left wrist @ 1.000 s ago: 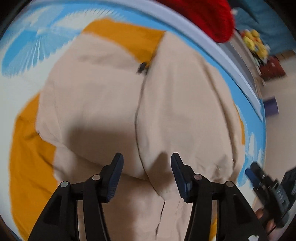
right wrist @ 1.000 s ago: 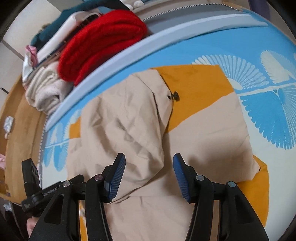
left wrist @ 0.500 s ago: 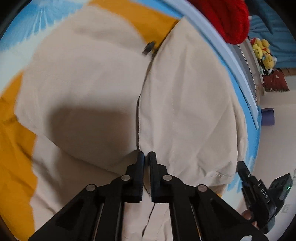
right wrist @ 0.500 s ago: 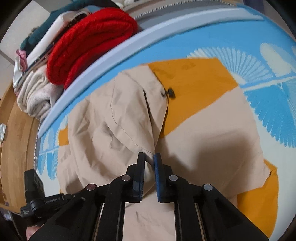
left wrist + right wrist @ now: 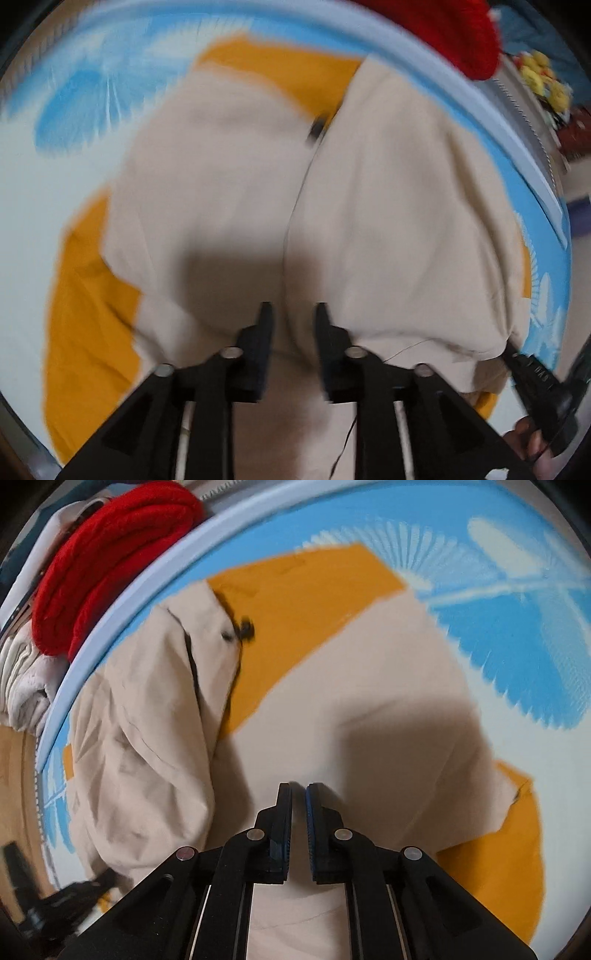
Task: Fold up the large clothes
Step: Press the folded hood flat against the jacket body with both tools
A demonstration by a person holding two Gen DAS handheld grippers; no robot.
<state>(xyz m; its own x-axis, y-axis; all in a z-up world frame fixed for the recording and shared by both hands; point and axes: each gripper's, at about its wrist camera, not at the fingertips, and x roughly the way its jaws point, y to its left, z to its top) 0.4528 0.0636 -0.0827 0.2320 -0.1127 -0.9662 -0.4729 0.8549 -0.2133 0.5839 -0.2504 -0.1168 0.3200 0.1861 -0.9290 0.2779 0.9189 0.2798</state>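
Garment: beige jacket with orange lining, spread flat on blue-and-white patterned mat
Long axis: front edge seam runs straight away from both grippers toward black snap
Left gripper: fingers parted, straddling the seam, nothing held
Right gripper: fingers nearly pressed together; whether cloth is pinched cannot be told
Nearer hand: left, directly over seam
Bystanders: red knit beyond mat edge
Writing: none legible, frames blurred

garment on mat; knit roll behind, seemingly off mat
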